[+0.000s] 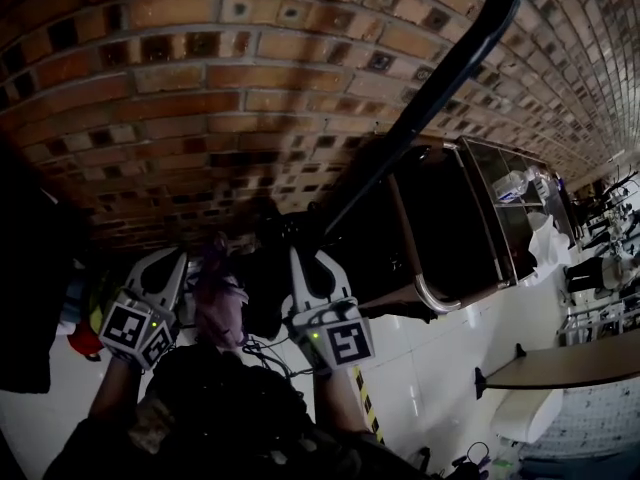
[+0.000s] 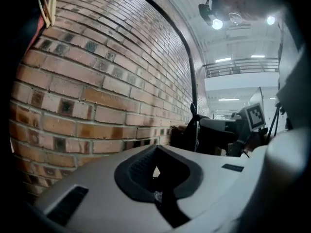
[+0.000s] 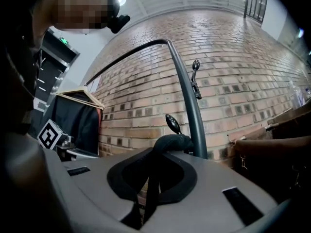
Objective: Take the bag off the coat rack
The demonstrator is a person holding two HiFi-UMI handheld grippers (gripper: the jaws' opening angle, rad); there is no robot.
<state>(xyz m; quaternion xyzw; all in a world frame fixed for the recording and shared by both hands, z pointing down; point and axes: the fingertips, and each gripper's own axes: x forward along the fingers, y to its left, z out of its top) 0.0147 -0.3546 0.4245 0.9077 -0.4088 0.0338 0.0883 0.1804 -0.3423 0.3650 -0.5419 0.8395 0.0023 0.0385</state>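
You had the right hand-held gripper (image 3: 146,198) pinched on the bag strap (image 3: 171,142), looped right against the coat rack pole (image 3: 192,110), and the left hand-held gripper (image 2: 156,178) closed on nothing: grabbed, not yet unhooked.

A red-brown brick wall (image 1: 200,88) with darker bricks scattered through it fills most of the scene. At the foot of this wall lies a glossy white floor (image 1: 430,358), marked by a short yellow-and-black striped tape (image 1: 366,403). Against the wall stands a dark brown piece of furniture (image 1: 440,228) edged with a bent metal tube. Farther out from the wall is a flat brown wooden tabletop (image 1: 570,363). High beside the wall, bright round ceiling lamps (image 2: 217,23) shine, and a grey railed balcony (image 2: 240,68) runs across.
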